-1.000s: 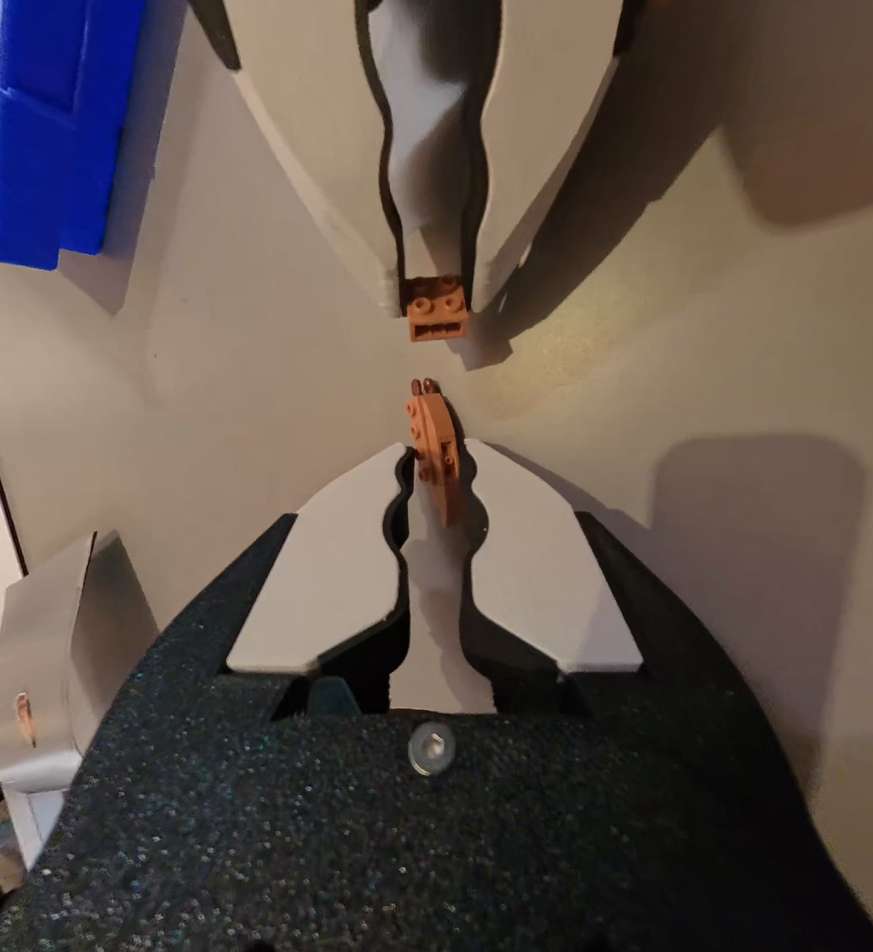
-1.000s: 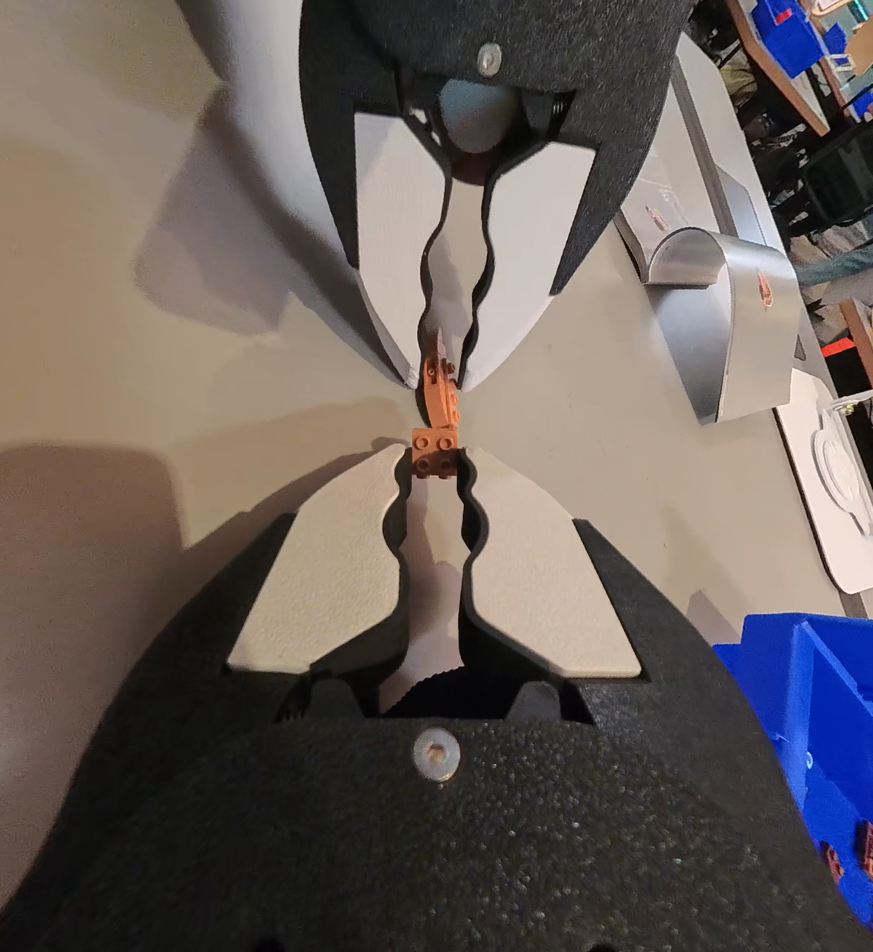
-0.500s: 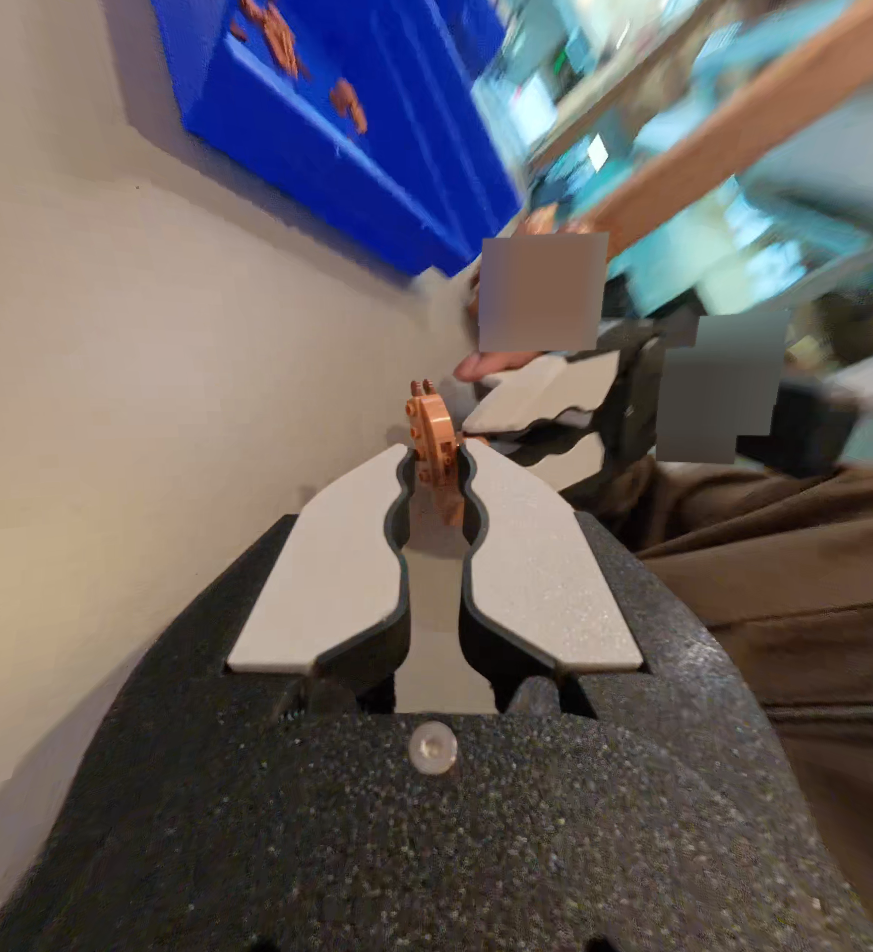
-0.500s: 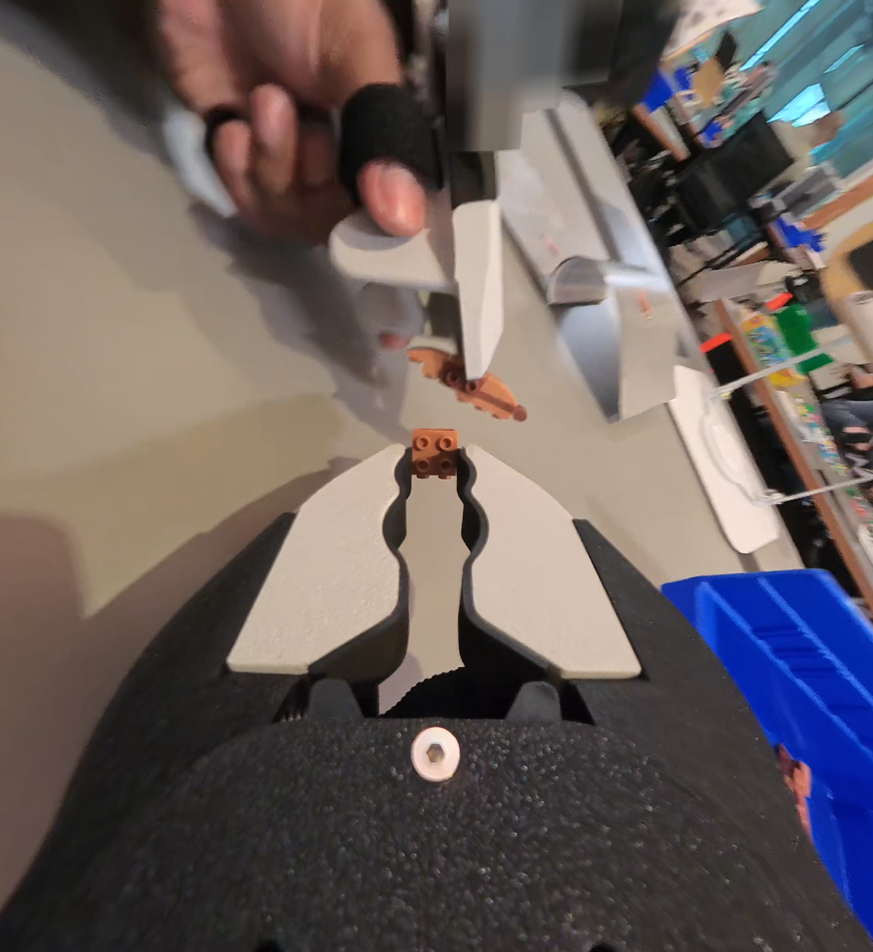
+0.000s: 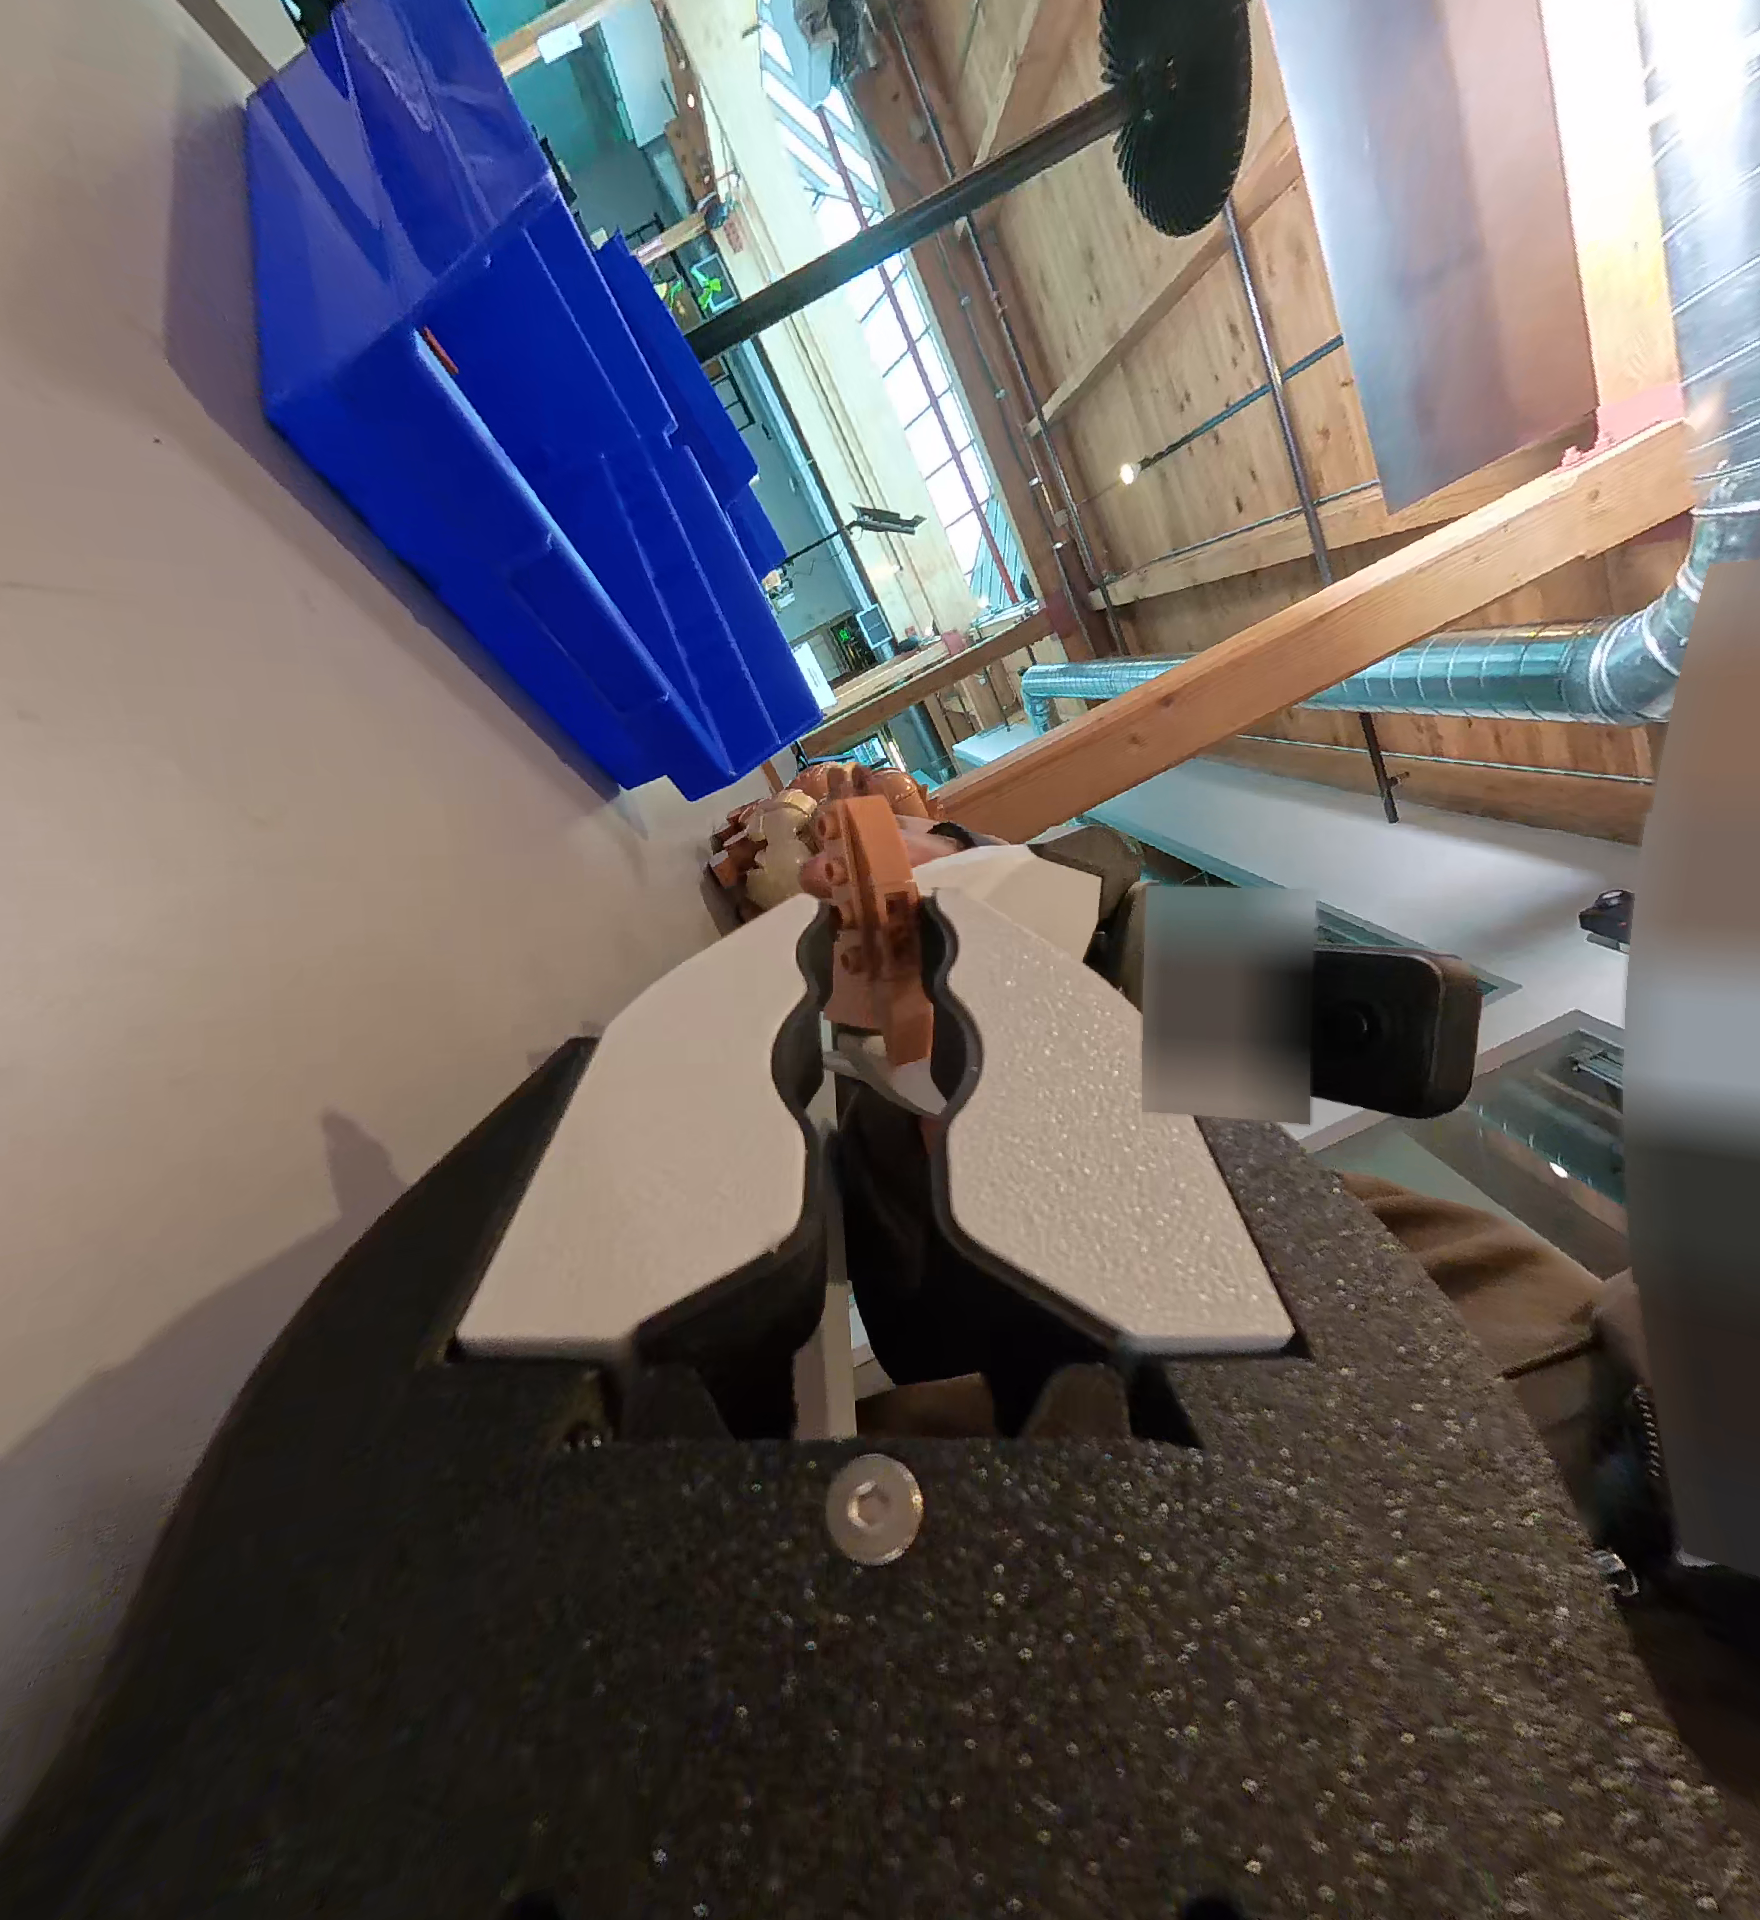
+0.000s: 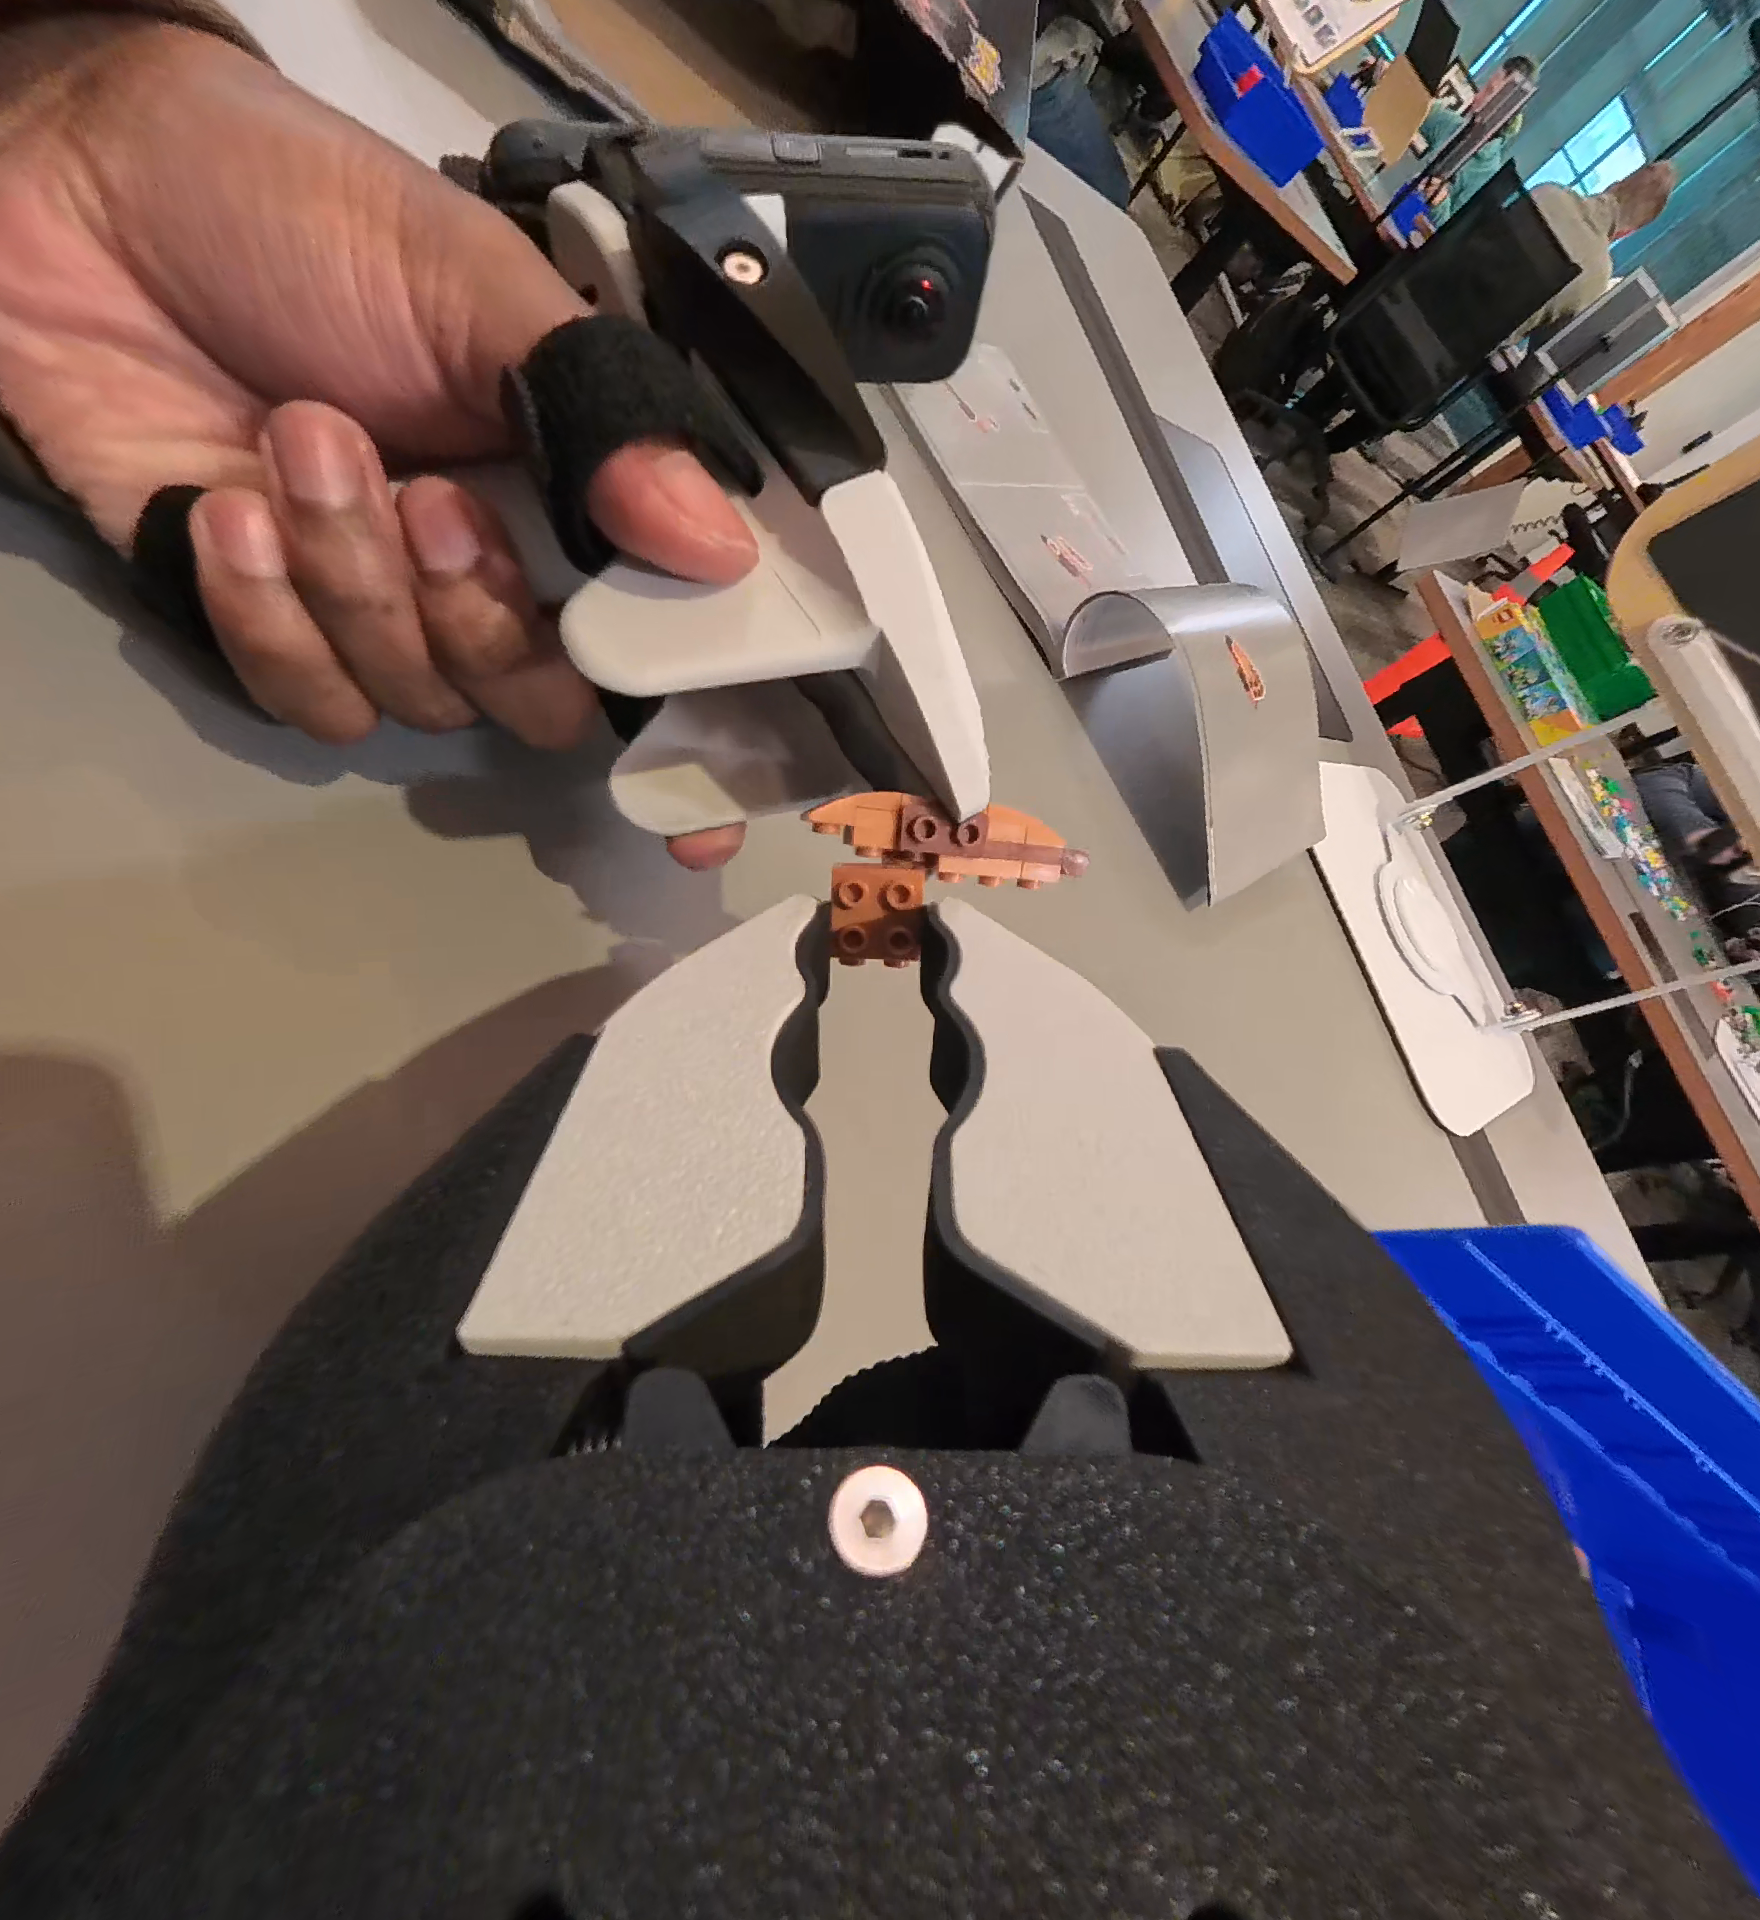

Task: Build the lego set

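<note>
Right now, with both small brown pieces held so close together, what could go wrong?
1. The right gripper grips the small brown brick only at its fingers' tips; pushing may twist it out.
2. The left gripper pinches the flat brown assembly near one edge, so it may pivot.

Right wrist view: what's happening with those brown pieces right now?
A person is joining two lego parts in mid-air over the table. The right gripper is shut on a small brown brick. The left gripper, held in the person's hand, is shut on a flat brown assembly. The assembly sits right at the brick's top; whether they have clicked together is unclear. A blue bin sits nearby.
</note>
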{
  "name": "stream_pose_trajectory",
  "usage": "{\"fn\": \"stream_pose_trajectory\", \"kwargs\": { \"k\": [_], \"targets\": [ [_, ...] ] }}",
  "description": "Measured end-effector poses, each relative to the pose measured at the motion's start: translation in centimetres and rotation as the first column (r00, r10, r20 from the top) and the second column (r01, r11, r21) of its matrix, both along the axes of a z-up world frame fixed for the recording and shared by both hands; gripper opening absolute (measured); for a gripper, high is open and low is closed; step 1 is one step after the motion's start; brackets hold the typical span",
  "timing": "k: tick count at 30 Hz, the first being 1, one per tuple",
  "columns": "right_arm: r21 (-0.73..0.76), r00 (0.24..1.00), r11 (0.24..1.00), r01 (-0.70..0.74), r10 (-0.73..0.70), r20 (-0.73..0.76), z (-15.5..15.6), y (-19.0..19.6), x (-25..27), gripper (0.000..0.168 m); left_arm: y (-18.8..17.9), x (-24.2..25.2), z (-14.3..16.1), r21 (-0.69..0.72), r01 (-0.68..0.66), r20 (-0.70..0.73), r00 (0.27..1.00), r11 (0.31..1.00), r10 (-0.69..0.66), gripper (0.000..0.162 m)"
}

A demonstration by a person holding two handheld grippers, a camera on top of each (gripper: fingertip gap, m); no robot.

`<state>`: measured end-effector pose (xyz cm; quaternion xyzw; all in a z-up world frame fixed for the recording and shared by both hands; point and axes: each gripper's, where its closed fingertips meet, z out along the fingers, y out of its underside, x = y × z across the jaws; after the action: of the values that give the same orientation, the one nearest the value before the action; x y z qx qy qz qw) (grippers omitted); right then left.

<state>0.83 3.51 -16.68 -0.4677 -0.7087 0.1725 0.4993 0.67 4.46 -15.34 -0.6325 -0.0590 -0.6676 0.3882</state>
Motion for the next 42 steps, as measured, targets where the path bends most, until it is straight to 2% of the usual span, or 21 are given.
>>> {"fn": "stream_pose_trajectory", "kwargs": {
  "k": [9,16,24,31,42],
  "targets": [
    [-0.095,1.000,0.995,0.000,0.000,-0.001,0.4,-0.2,-0.3,0.016,-0.4,0.1,0.6,0.090,-0.010,-0.059,0.998,0.996,0.016,0.016],
    [-0.124,1.000,0.992,0.015,-0.016,-0.006,0.6,0.0,-0.6,0.016,0.0,-0.2,0.7,0.109,-0.078,-0.075,0.993,0.991,0.086,0.016],
    [-0.109,0.998,0.994,0.018,-0.025,-0.062,1.2,0.3,-1.2,0.016,0.4,-0.9,1.2,0.049,-0.152,0.115,0.983,0.987,0.145,0.016],
    [-0.071,0.990,0.997,0.013,-0.023,-0.140,1.7,0.3,-1.6,0.016,0.4,-1.4,1.8,0.001,-0.178,0.314,0.934,0.984,0.169,0.015],
    [-0.062,0.980,0.998,0.030,-0.042,-0.193,1.9,0.5,-1.9,0.016,0.7,-1.9,2.0,-0.023,-0.243,0.373,0.898,0.970,0.234,0.015]
  ]
}}
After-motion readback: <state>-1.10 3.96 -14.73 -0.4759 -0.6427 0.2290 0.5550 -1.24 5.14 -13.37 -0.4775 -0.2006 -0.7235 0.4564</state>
